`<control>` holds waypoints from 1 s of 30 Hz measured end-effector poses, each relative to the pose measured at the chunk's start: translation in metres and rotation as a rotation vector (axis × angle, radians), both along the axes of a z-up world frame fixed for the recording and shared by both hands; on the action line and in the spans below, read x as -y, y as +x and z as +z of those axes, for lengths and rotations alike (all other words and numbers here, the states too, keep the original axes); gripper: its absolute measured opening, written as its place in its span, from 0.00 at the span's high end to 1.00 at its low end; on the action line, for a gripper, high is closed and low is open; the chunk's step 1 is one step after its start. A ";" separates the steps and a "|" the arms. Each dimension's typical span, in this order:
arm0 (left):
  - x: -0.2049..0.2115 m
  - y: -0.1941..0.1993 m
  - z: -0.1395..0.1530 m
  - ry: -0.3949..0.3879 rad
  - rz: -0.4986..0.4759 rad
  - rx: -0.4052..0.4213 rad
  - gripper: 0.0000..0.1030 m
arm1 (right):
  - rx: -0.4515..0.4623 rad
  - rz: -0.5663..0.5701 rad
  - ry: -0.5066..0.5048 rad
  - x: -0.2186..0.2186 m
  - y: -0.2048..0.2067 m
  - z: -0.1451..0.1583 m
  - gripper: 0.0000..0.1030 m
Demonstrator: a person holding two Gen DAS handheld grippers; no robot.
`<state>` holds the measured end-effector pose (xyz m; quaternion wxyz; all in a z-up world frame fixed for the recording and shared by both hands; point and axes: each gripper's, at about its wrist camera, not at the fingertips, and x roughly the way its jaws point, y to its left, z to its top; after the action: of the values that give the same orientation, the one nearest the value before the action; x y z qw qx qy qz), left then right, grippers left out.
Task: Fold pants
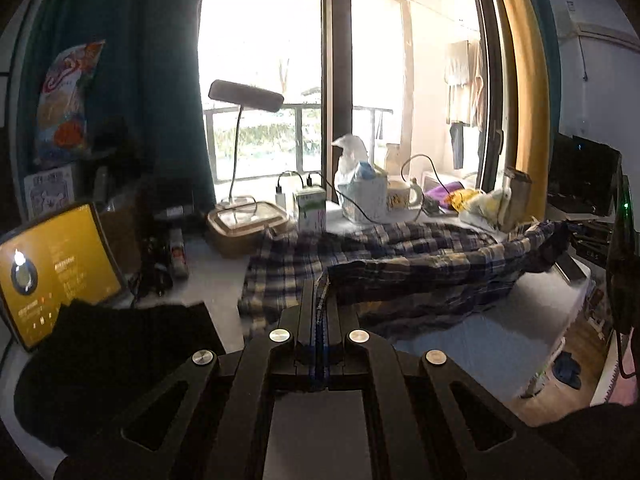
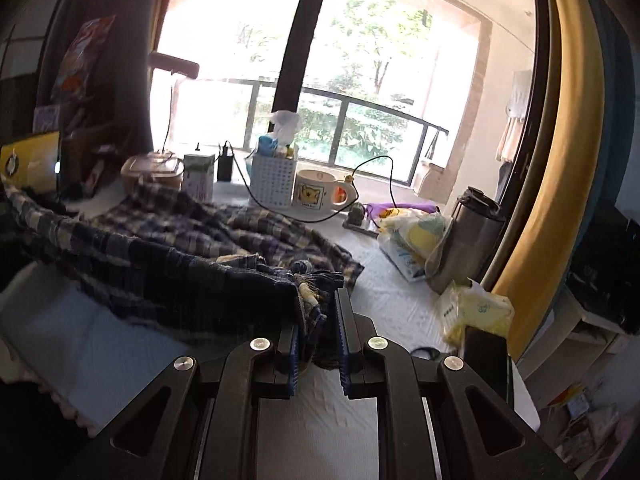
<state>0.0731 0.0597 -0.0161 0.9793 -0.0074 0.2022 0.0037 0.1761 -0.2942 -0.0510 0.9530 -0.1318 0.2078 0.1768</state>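
Through my left wrist camera, my left claw [image 1: 320, 312] is pressed together on an edge of the plaid pants [image 1: 400, 264], which stretch along the counter [image 1: 460, 344] just in front of the white basket [image 1: 362, 200]; I judge I hold the cloth taut and lifted to carry it over in a fold. My right wrist camera shows what the left cannot: my right claw [image 2: 318, 320] pinches a bunched end of the pants right of that basket, with fingers [image 2: 345, 320] visibly apart around the wad.
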 end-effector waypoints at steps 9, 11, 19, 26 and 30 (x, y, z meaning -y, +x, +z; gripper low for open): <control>-0.014 0.053 0.021 0.009 0.001 0.035 0.99 | -0.012 -0.018 0.026 -0.011 0.041 0.020 0.85; -0.016 0.064 0.023 0.015 -0.005 0.031 0.99 | -0.017 -0.026 0.031 -0.012 0.052 0.023 0.85; -0.029 0.124 0.022 0.009 -0.030 -0.015 0.99 | -0.063 -0.039 0.045 -0.020 0.106 0.025 0.85; -0.041 0.183 0.007 0.014 -0.067 -0.083 0.99 | -0.108 -0.058 0.052 -0.026 0.155 0.016 0.85; -0.047 0.219 -0.001 0.029 -0.086 -0.115 0.99 | -0.137 -0.066 0.040 -0.033 0.185 0.006 0.85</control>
<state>0.2922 0.1069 -0.0173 0.9653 0.0156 0.2582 -0.0348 0.3612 -0.2612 -0.0453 0.9444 -0.0934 0.2730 0.1578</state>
